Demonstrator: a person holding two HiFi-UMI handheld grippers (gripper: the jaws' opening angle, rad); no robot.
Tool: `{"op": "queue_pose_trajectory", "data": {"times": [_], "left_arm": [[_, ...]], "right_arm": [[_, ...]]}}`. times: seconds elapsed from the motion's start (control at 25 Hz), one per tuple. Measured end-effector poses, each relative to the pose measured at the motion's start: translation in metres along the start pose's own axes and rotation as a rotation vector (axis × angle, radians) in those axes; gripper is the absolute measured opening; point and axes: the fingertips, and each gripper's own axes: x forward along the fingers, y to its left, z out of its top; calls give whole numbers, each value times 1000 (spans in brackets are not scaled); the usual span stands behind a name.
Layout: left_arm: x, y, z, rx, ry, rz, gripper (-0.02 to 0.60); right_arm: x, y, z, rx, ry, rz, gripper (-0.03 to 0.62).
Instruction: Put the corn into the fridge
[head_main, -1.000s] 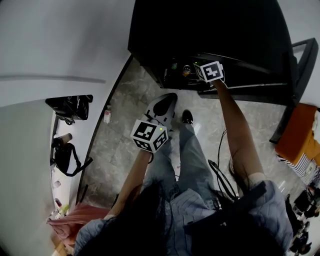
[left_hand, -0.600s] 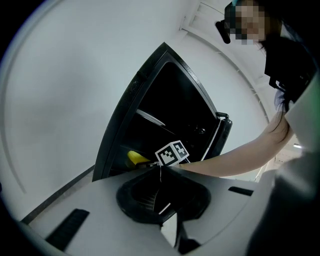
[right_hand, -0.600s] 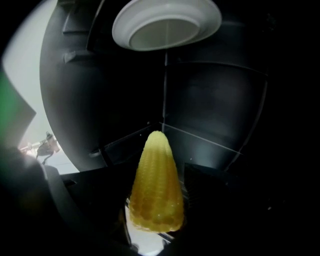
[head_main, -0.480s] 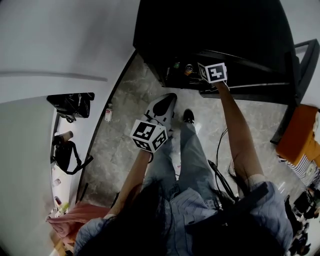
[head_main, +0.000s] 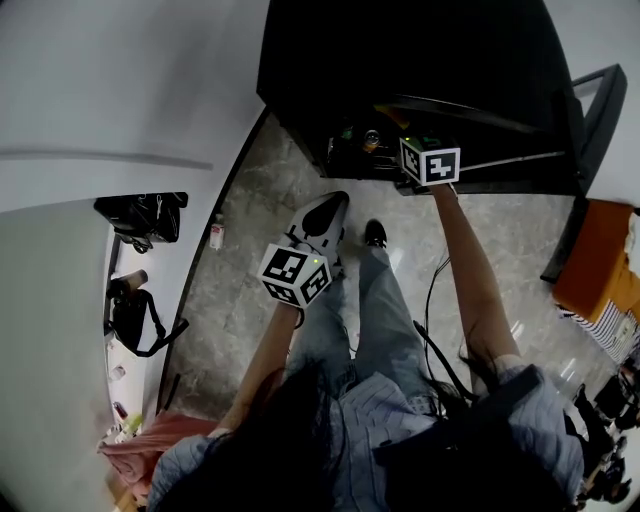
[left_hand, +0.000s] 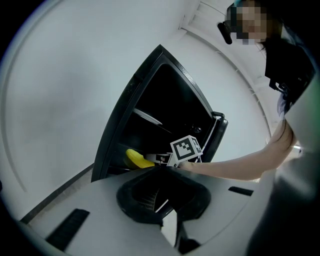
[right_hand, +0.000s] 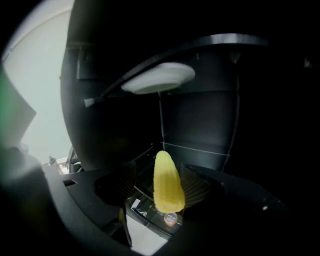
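A yellow corn cob lies tip-away in the dark interior of the black fridge, whose door stands open. My right gripper reaches into the fridge with the cob between its jaws. The jaws have just been opening. There is a gap between the cob and the left pad, and the cob lies close against the right pad. The left gripper view shows the cob low in the fridge beside the right gripper's marker cube. My left gripper hangs shut and empty in front of the fridge.
A white shelf piece hangs above the cob, and a small round cap sits below it. On the stone floor are black bags, a small bottle and cables. Orange fabric lies right of the door.
The right gripper's marker cube has shifted a little right and toward me at the fridge opening. The left gripper has stayed where it was.
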Motion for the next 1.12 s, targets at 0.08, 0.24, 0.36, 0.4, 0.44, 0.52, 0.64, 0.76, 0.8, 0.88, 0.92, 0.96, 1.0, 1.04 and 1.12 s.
{"op": "queue_pose_trajectory", "data": {"times": [0.08,0.24,0.36,0.4,0.44,0.52,0.64,0.76,0.8,0.88,0.92,0.96,1.0,1.04,1.12], "left_arm": [[-2,-1,3,-5,-8,2,9],[-13,-5,8,-19,-22,15,11],[-24,-17,12,-31,-31,14,9],[-27,-22,13,-28,-31,10,9],[-30,-25,15,-24,-31,7,9],[-38,-32,20,-12,-32,-2,9],[-51,-40,26,2,-38,-19,9],[-61,-46,32,8,-45,-32,9],[-64,-49,34,6,-49,-38,9],[-70,-55,37,1,-56,-52,9],[-72,-57,39,3,-58,-57,9],[-75,-60,41,8,-58,-63,9],[-78,-62,43,16,-55,-68,9],[-81,-64,45,25,-53,-73,9],[-88,-69,50,41,-54,-84,9]], "right_arm": [[-13,7,5,12,-20,8,288],[-46,32,14,117,-72,44,284],[-80,53,26,181,-108,70,268],[-90,58,29,208,-120,81,256],[-100,64,32,234,-134,94,245],[-117,76,38,271,-159,111,238],[-139,93,44,297,-187,114,224],[-161,108,53,344,-229,123,176],[-168,113,55,358,-240,127,173],[-180,123,59,372,-250,134,173],[-185,127,60,375,-253,136,173],[-190,131,62,377,-256,136,173],[-196,136,63,380,-260,135,173],[-202,140,63,385,-266,133,173],[-217,150,62,397,-279,130,164]]}}
